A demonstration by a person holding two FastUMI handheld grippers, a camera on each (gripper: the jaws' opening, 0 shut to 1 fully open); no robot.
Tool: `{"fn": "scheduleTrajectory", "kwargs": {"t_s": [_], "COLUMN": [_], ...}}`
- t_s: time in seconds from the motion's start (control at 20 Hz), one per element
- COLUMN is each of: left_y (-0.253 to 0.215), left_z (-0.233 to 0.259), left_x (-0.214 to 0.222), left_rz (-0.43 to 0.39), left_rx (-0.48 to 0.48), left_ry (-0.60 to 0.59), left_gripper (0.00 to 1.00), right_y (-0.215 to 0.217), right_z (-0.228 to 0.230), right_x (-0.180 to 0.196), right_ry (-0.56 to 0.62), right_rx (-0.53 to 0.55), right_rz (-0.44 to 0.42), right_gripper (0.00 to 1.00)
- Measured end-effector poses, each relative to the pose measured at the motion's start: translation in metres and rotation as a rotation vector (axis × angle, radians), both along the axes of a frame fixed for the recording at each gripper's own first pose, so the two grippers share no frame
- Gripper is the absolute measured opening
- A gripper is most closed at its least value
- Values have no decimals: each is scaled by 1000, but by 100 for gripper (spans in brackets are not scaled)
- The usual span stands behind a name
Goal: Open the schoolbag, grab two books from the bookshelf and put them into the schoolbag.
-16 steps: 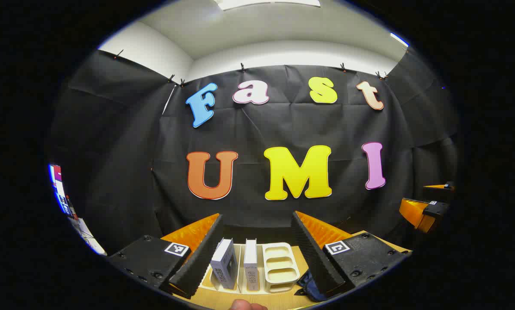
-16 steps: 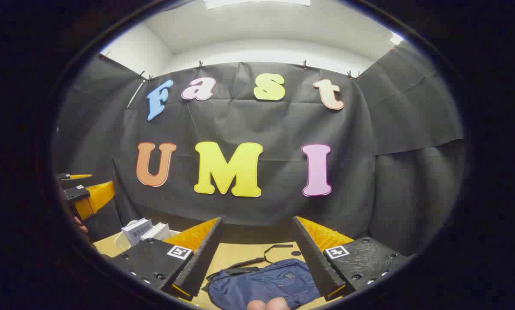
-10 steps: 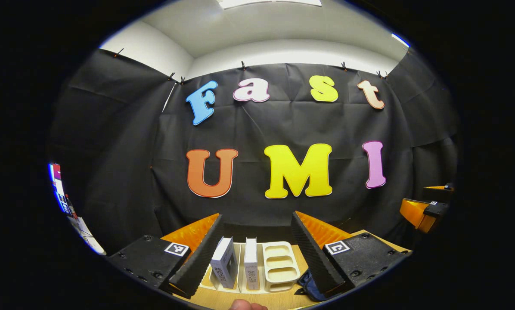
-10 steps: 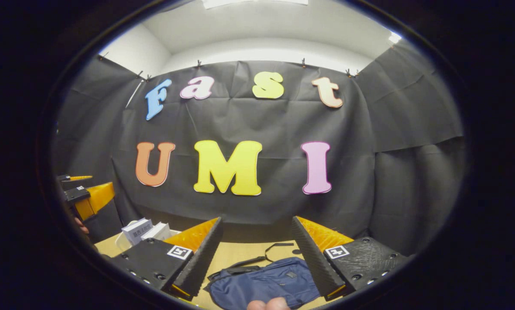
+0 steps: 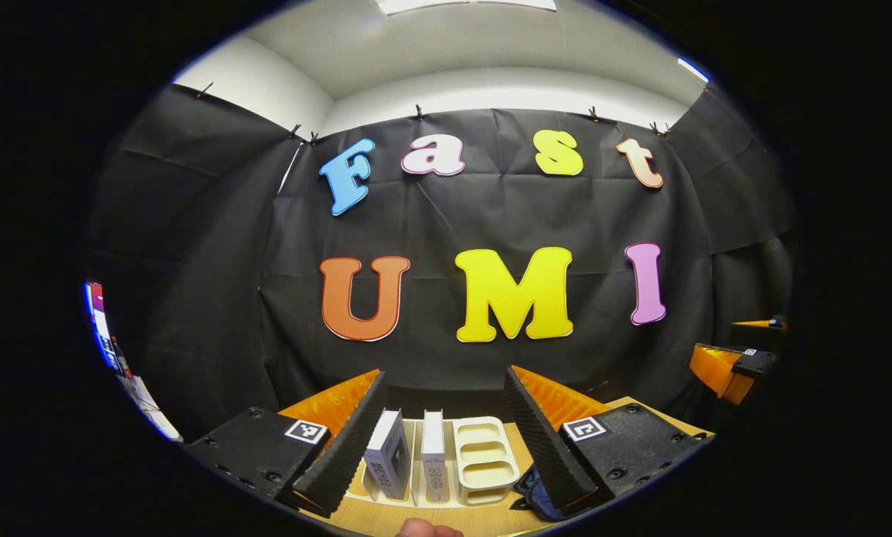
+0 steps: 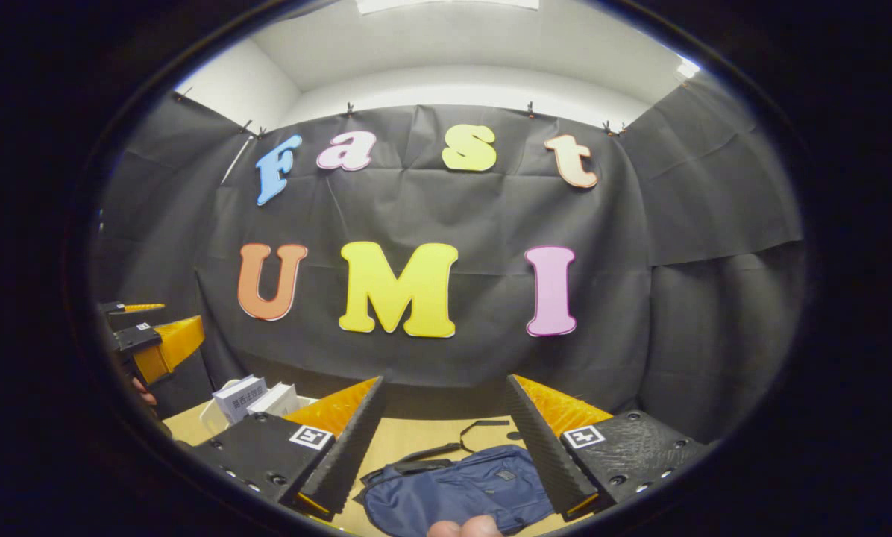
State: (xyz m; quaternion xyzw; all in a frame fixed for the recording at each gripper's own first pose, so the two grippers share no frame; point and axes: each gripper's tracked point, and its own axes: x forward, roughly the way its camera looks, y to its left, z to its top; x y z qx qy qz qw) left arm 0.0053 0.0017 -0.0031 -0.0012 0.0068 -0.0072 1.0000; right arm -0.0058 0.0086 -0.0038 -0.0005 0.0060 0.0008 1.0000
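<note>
A wooden table (image 6: 423, 438) stands before black cloth (image 5: 207, 246), under a white ceiling (image 5: 476, 45).

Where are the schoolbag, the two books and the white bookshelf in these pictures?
schoolbag (image 6: 457, 488): right gripper view, on its blue front panel.
left book (image 5: 386, 451): left gripper view, on its cover.
right book (image 5: 434, 455): left gripper view, on its spine.
bookshelf (image 5: 483, 455): left gripper view, on a bare divider.

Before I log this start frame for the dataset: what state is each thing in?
Left gripper: open, holding nothing, aimed at the rack.
Right gripper: open, holding nothing, above the bag.
Bag: flat on the table, looks closed.
Books: two, upright in the rack, untouched.
Rack: on the table, right-hand slots empty.
</note>
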Motion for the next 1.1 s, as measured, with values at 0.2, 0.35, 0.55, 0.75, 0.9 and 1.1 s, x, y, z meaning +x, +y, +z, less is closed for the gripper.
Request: {"fn": "scheduleTrajectory", "kwargs": {"t_s": [0.2, 0.35, 0.55, 0.75, 0.9, 1.1], "left_y": [-1, -2, -2, 1, 2, 7], "left_z": [-1, 0, 1, 0, -2, -9], "left_x": [-1, -2, -2, -3, -2, -1], "left_rz": [-5, -6, -4, 8, 22, 40], "left_rx": [4, 8, 7, 10, 13, 16], "left_ry": [-6, -11, -18, -23, -28, -11], "left_gripper": [99, 98, 98, 99, 98, 98], "right_y": [1, 4, 10, 22, 39, 66], "right_z": [-4, -10, -32, -82, -129, -197], "right_x": [-2, -2, -3, -5, -10, -12], "right_ry": [10, 28, 67, 155, 235, 352], "right_rx": [-2, -2, -19, -52, -76, -145], "right_rz": [0, 7, 24, 51, 97, 181], "right_gripper": [96, 95, 96, 96, 96, 95]}}
